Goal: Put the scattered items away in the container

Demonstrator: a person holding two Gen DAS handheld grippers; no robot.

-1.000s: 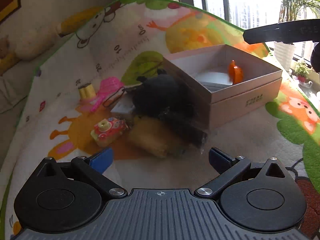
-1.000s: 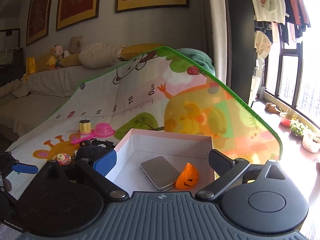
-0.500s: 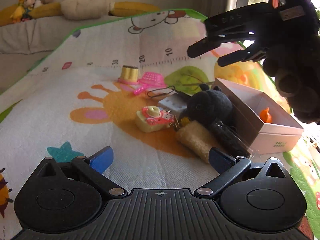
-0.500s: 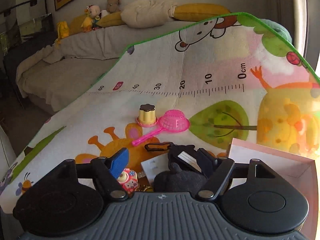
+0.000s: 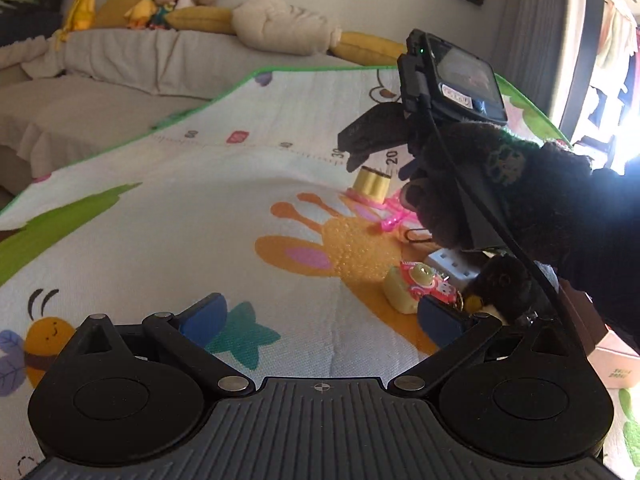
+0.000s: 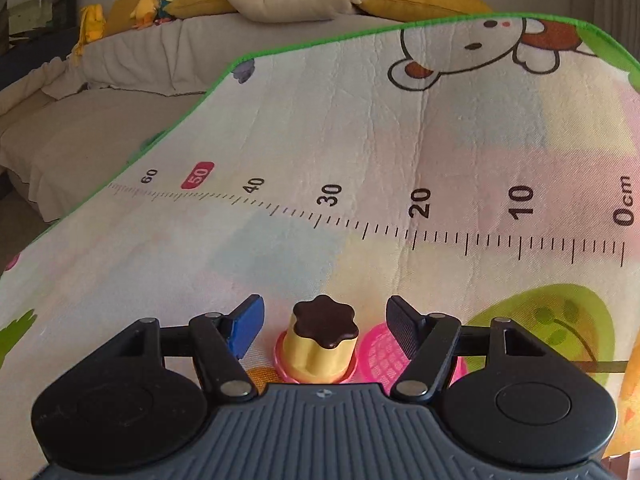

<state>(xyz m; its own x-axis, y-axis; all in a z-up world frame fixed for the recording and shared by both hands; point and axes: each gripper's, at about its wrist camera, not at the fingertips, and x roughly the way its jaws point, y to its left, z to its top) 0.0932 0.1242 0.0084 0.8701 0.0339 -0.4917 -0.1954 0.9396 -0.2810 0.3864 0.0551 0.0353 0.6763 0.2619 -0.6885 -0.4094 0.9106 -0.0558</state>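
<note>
The play mat [image 6: 360, 140], spread before a sofa [image 5: 120, 80], carries the scattered toys, and the step in hand is picking up the pudding toy [image 6: 322, 340], which stands on its pink base between the fingers of the right gripper [image 6: 324, 326] as they close, with gaps left on both sides. Next, I judge, they must clamp on it without catching the pink strainer [image 6: 376, 354] just beside it, then carry it to the box [image 5: 612, 364] at the left view's right edge. The left gripper [image 5: 320, 320] hangs empty, fingers wide apart, near the pink keychain toy [image 5: 420, 284] and black plush [image 5: 504, 284].
</note>
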